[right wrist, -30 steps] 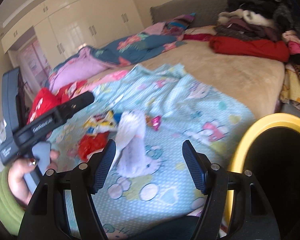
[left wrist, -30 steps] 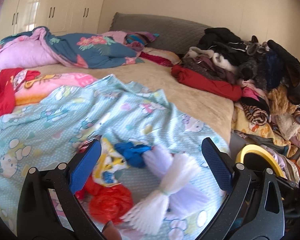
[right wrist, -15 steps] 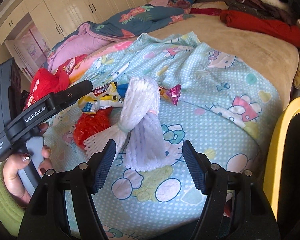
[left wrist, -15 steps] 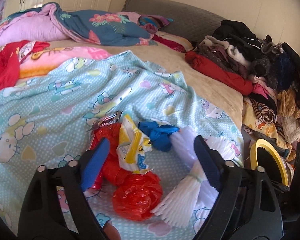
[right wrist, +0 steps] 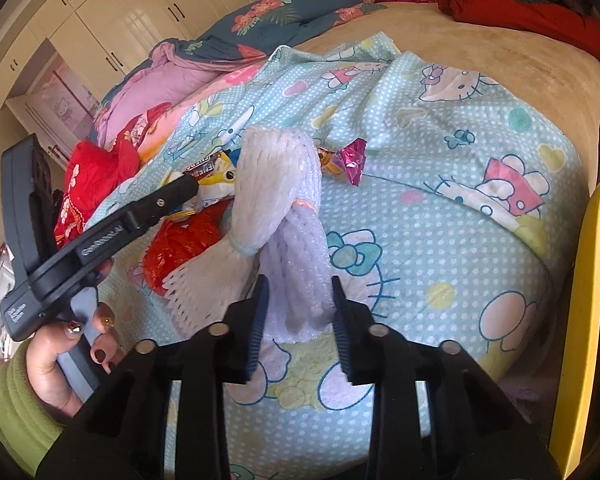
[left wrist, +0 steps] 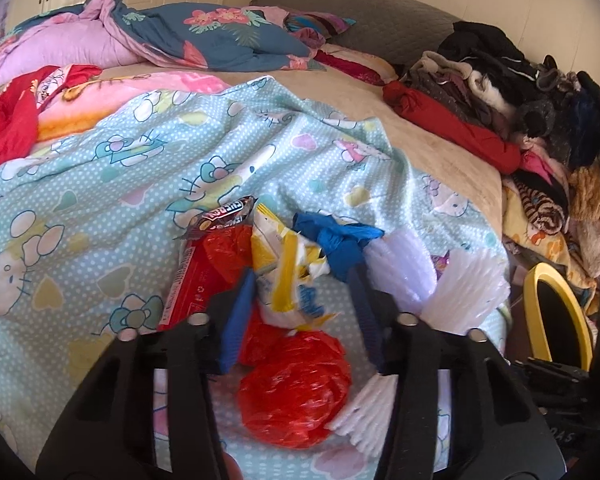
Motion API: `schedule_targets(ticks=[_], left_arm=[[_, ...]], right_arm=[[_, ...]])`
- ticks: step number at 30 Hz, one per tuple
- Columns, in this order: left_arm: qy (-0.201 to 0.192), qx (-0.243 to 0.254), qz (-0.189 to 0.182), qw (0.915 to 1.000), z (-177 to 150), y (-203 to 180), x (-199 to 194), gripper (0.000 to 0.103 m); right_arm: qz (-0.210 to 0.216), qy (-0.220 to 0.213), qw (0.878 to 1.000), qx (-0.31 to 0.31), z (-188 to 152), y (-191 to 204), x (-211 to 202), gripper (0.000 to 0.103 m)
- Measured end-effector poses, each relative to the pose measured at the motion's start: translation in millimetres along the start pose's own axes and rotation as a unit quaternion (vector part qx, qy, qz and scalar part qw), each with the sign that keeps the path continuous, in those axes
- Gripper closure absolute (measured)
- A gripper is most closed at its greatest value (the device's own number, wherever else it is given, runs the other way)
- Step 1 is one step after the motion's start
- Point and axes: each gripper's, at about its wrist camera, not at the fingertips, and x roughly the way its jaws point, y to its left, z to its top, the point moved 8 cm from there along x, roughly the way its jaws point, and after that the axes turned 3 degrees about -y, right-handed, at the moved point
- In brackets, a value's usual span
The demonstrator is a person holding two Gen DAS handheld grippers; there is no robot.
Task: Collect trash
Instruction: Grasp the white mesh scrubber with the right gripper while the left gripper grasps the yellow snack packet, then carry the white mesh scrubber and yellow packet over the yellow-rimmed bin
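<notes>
A heap of trash lies on the light-blue cartoon blanket. In it are a yellow-white snack wrapper, a crumpled red plastic bag, a blue bag, a red carton and a white foam net. My left gripper straddles the snack wrapper; its jaws are closing, and a strip of blanket shows beside the right pad. My right gripper is closing, and its pads press the near end of the foam net. The left gripper's fingers reach in from the left.
A yellow-rimmed bin stands off the bed's right edge, and its rim also shows in the left wrist view. A pink foil wrapper lies past the foam net. Piled clothes and quilts cover the far bed. A green-sleeved hand holds the left gripper.
Both grippers sank toward the trash heap and their jaws narrowed. The right one closed onto the foam net's end; the left one drew in around the snack wrapper.
</notes>
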Motion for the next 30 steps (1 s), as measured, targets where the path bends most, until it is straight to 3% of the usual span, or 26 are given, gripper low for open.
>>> schedule_targets(ticks=[1, 5, 18, 30], left_arm=[[0.004, 0.001, 0.002, 1.0000, -0.6, 0.5, 1.4, 0.079], [0.008, 0.001, -0.003, 1.0000, -2.0, 1.7, 1.0, 0.081], [-0.059, -0.004, -0.045, 0.9972, 37.3, -19.0, -42.3, 0.082], [-0.096, -0.007, -0.067, 0.9931, 62.7, -37.1, -71.9, 0.082]], right_arm=[[-0.001, -0.002, 1.000, -0.004, 0.4, 0.9, -1.2, 0.088], [-0.004, -0.019, 1.000, -0.022, 2.4, 6.4, -7.8, 0.088], [-0.043, -0.097, 0.991, -0.081, 23.3, 15.6, -44.5, 0.088], [-0.058, -0.155, 0.984, -0.071, 42.9, -0.8, -72.9, 0.088]])
